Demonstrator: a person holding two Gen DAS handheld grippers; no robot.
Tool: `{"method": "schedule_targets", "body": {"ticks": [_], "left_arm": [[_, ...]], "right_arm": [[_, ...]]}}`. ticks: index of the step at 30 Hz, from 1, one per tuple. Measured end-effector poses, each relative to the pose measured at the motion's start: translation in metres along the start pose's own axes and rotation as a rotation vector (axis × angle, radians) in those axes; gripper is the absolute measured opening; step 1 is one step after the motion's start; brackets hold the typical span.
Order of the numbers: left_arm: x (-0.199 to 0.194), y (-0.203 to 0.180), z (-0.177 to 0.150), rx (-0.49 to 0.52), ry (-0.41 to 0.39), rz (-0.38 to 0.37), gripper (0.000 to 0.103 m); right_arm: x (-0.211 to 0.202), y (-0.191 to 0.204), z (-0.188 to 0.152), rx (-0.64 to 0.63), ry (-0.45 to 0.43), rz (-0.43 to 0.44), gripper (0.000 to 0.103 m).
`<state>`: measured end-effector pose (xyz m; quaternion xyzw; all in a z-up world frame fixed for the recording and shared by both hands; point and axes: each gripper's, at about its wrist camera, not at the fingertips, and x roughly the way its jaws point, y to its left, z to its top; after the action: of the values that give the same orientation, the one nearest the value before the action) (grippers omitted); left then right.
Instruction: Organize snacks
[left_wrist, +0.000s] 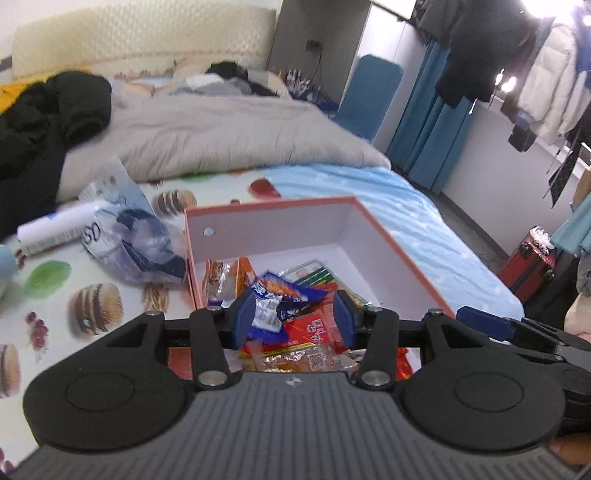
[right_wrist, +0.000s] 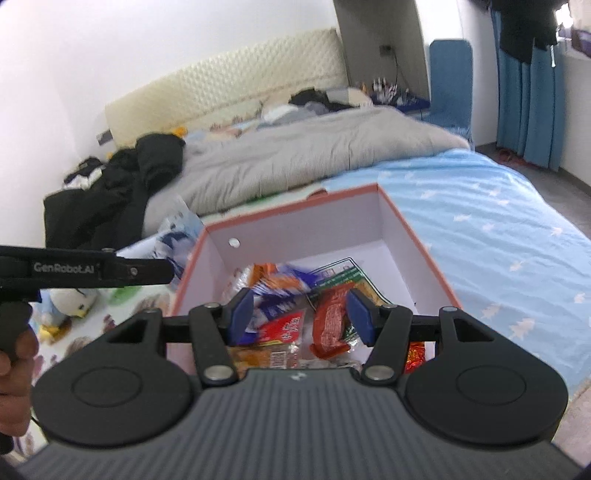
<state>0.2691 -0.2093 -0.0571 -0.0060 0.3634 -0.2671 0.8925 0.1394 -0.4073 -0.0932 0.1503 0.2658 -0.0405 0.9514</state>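
Below both parted tongs (left_wrist: 293, 317) (right_wrist: 301, 314), snacks (left_wrist: 291, 317) fill the box (left_wrist: 399, 254)

One open box (left_wrist: 388, 254) with an orange rim stands on one bed (left_wrist: 424, 206); the snack packets (left_wrist: 306, 325) heaped inside overlap too much for an exact count. Beside it lie one crumpled blue-and-white bag (left_wrist: 129, 240) and one black coat (left_wrist: 48, 122), and two tools are in view, left tool (left_wrist: 293, 319) and right tool (right_wrist: 300, 314).
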Motion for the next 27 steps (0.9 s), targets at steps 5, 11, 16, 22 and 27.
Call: {"method": "schedule_targets", "body": {"ticks": [5, 11, 16, 22, 27], "left_arm": [[-0.059, -0.019, -0.006, 0.025, -0.058, -0.008, 0.052], [-0.121, -0.035, -0.021, 0.041, -0.122, -0.027, 0.052], [-0.168, -0.045, -0.037, 0.069, -0.163, -0.025, 0.052], [-0.210, -0.052, -0.061, 0.064, -0.198, -0.020, 0.052], [-0.238, -0.053, -0.084, 0.049, -0.213, -0.005, 0.052]], "right_arm": [[-0.047, 0.013, -0.001, 0.001, -0.066, 0.004, 0.059], [-0.097, 0.026, -0.003, -0.010, -0.139, 0.005, 0.059], [-0.130, 0.037, -0.007, -0.013, -0.193, 0.011, 0.059], [-0.158, 0.049, -0.018, -0.021, -0.220, 0.025, 0.059], [-0.180, 0.053, -0.030, -0.035, -0.238, 0.024, 0.059]]}}
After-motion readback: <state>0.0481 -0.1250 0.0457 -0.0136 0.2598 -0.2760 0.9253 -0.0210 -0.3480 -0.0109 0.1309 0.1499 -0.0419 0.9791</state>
